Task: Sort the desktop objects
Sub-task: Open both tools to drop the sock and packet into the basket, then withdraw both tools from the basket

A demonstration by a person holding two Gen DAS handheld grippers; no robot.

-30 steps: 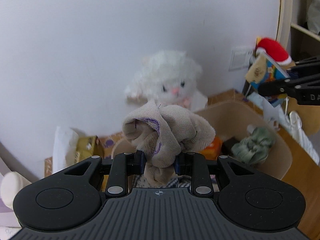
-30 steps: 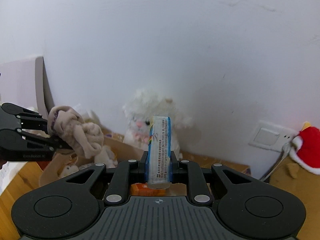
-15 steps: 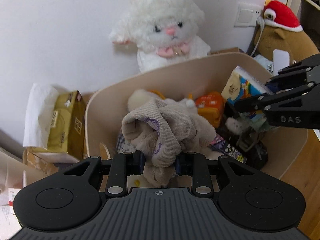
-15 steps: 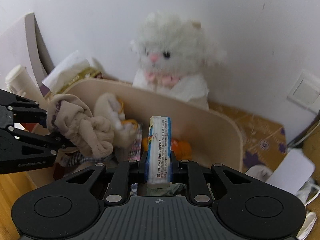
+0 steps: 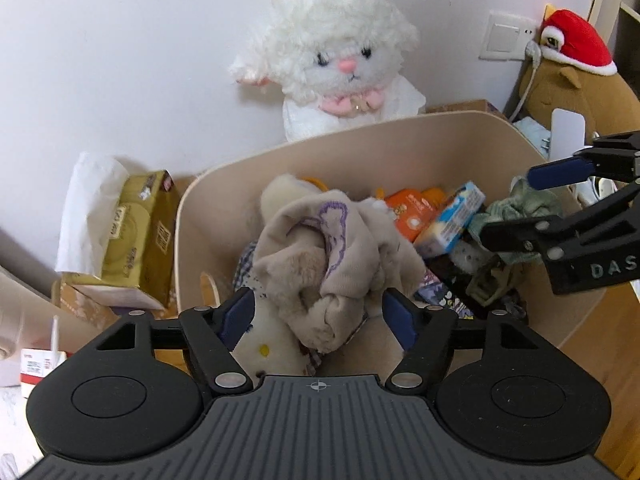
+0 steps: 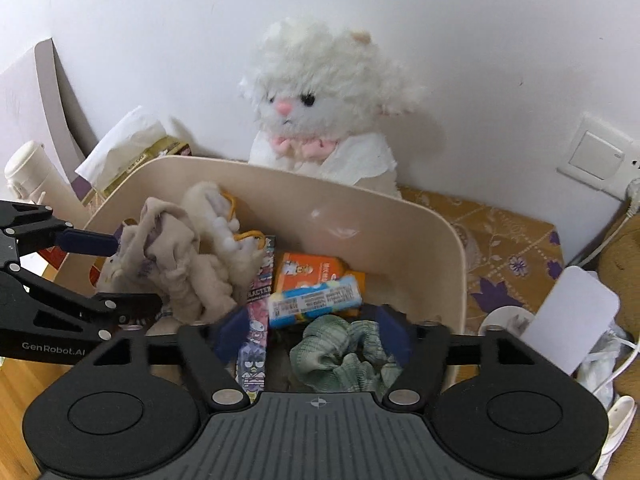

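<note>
A beige bin [image 5: 360, 136] [image 6: 400, 216] holds the sorted things. My left gripper [image 5: 318, 316] is open over its left part; the crumpled beige cloth [image 5: 332, 252] [image 6: 168, 256] lies loose between the spread fingers on the pile. My right gripper [image 6: 312, 332] is open over the bin's right part. The blue tissue pack [image 6: 314, 300] [image 5: 450, 220] lies flat in the bin, free of the fingers, beside an orange packet [image 6: 312, 270] and a green cloth [image 6: 344, 354].
A white plush lamb [image 5: 336, 56] sits against the wall behind the bin. A gold tissue box [image 5: 128, 232] stands left of it. A brown plush with a red hat [image 5: 572, 64], a wall socket [image 6: 596, 156] and cables are to the right.
Both grippers lowered over the bin and opened. The beige cloth dropped from the left gripper and the blue tissue pack from the right; both now lie in the bin.
</note>
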